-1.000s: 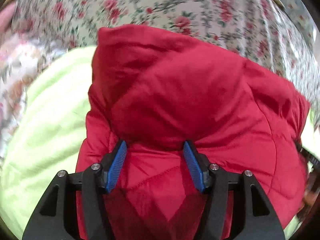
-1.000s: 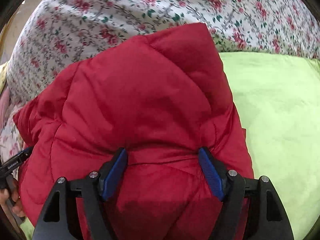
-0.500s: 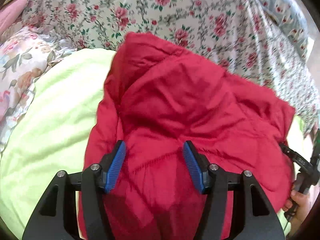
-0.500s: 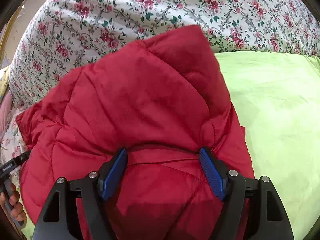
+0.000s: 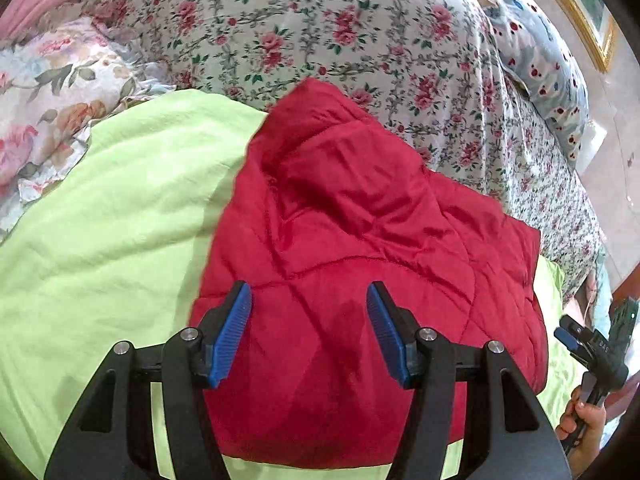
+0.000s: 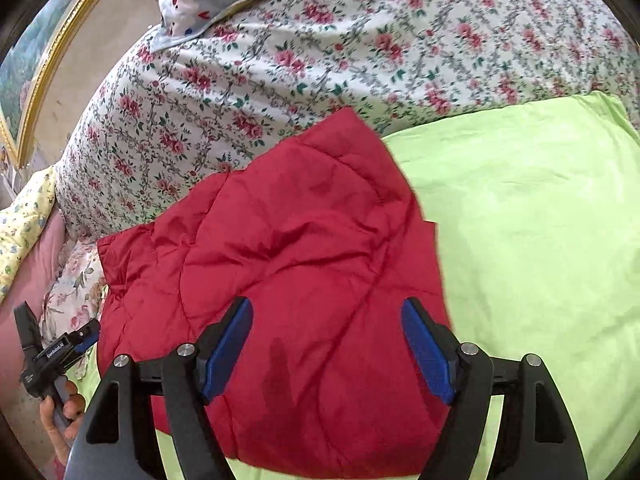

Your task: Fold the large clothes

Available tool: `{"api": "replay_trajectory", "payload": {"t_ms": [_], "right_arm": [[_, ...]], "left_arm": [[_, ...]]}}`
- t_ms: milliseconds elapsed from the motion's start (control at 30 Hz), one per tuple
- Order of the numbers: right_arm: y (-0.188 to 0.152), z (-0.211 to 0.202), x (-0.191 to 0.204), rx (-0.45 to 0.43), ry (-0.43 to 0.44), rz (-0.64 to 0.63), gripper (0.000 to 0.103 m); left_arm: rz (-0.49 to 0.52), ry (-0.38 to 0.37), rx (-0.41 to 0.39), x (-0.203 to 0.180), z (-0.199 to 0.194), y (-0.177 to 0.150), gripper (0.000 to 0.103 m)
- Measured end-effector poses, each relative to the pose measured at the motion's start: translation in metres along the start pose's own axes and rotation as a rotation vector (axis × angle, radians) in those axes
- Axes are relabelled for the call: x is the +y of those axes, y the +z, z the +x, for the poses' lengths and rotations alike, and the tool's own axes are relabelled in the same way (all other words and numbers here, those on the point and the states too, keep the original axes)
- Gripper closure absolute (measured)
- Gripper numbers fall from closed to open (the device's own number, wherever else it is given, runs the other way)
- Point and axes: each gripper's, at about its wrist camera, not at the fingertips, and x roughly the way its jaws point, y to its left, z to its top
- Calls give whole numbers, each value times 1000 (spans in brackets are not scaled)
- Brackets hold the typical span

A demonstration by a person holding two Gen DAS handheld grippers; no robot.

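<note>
A red quilted jacket [image 5: 360, 248] lies folded in a thick bundle on a lime-green sheet [image 5: 112, 220]; it also shows in the right wrist view [image 6: 288, 264]. My left gripper [image 5: 308, 328] is open and empty, hovering above the jacket's near part. My right gripper [image 6: 326, 344] is open and empty, also above the jacket's near part. The right gripper shows at the far right of the left wrist view [image 5: 592, 344], and the left gripper at the far left of the right wrist view [image 6: 60, 352].
A rose-print bedspread [image 5: 320, 28] rises behind the jacket, also in the right wrist view [image 6: 280, 60]. A blue patterned pillow [image 5: 540, 60] lies at the back right. A pale floral cloth [image 5: 48, 92] lies at the left. A gold picture frame [image 6: 44, 64] hangs on the wall.
Both grippers have pulled back and up from the jacket. The fabric that sat between the fingers has dropped flat onto the bundle. More of the bed shows around it.
</note>
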Motion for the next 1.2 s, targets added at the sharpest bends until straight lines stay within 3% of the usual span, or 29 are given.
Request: {"api": "replay_trajectory", "payload": {"t_ms": [167,333,433,467,500,600,733,867,967,1033,1200], "right_arm": [[-10,-11,-17,-36,20,53,11],[-17,8,-35,-3,39,103,10],[-26,18,-53,-19,40,144,10],[-28,20,-59,-16,47,168,9],[-29,26,-67,2,78,211,9],[-28,43,-86,74,154,305,9],[-32,61,-91,152,223,331,8],[-35,65,-81,167,253,299,4],[-37,69,-71,176,268,268,6],[-38,69,-67,168,254,250,9],[-39,64,-66,152,255,252,33]], "left_arm": [[-93,-37,5,33,-2,6,34],[-198,-158,82,60,14,6,33],[-206,-170,103,60,20,4,33],[-206,-178,110,60,22,4,25],[-209,-196,118,59,24,3,20],[-211,-238,151,54,32,1,19],[-177,-239,183,44,40,-4,12],[-163,-254,205,37,49,-8,5],[-129,-236,196,30,49,-8,6],[-108,-227,189,27,49,-8,13],[-53,-208,160,20,42,-7,33]]}}
